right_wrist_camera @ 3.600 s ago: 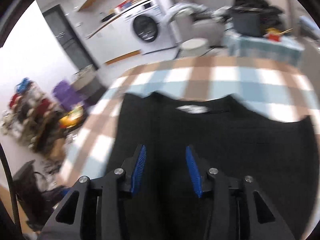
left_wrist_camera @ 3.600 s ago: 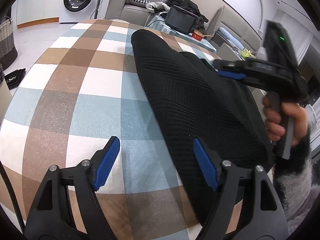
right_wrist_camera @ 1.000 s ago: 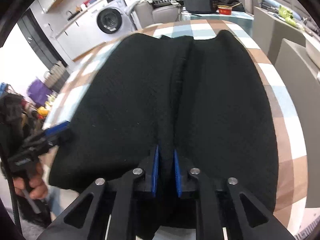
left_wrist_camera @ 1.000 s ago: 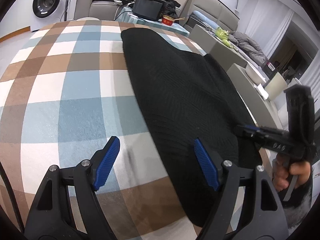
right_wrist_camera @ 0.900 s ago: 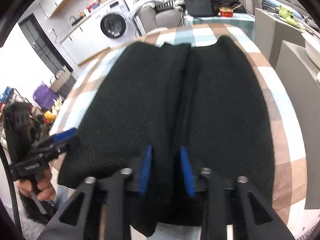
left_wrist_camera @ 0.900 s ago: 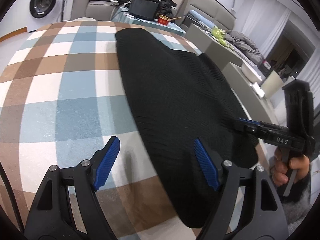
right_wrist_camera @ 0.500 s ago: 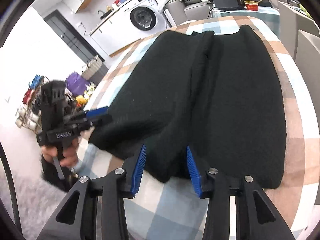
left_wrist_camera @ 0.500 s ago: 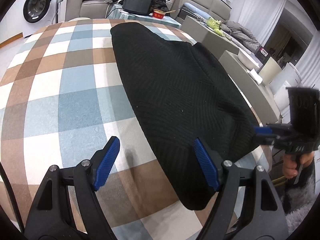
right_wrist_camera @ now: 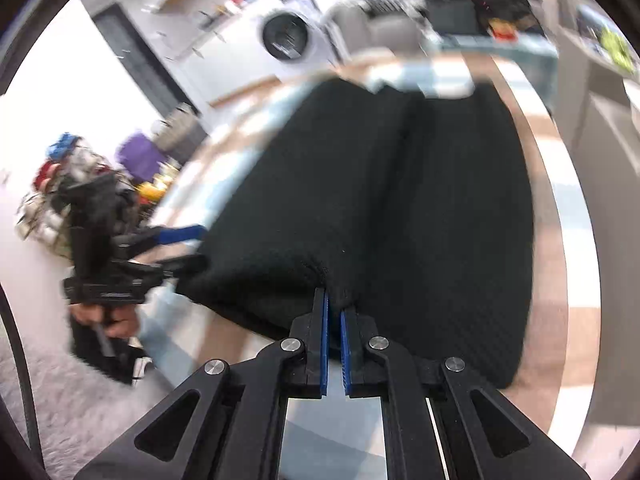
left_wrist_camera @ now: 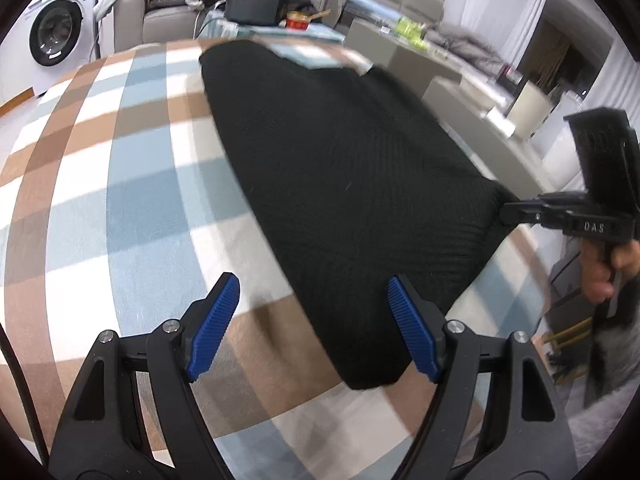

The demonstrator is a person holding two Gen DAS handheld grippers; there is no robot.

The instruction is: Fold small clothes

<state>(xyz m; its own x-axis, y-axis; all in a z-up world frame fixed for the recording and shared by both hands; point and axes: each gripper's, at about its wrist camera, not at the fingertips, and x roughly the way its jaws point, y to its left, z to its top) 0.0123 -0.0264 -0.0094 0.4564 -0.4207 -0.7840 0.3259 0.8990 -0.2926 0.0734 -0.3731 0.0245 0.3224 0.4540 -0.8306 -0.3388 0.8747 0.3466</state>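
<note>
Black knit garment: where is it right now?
The black knit garment lies spread on the checked tablecloth, right of centre in the left wrist view; the right gripper pinches its near hem.

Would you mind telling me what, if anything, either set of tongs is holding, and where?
The right tongs pinch the black knit garment at its near hem, by the centre fold. The left tongs stand open, holding nothing.

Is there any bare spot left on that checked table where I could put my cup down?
Yes: the checked tablecloth lies bare between the black garment and the side nearest the washing machine. On the opposite side the garment leaves only a thin strip.
</note>
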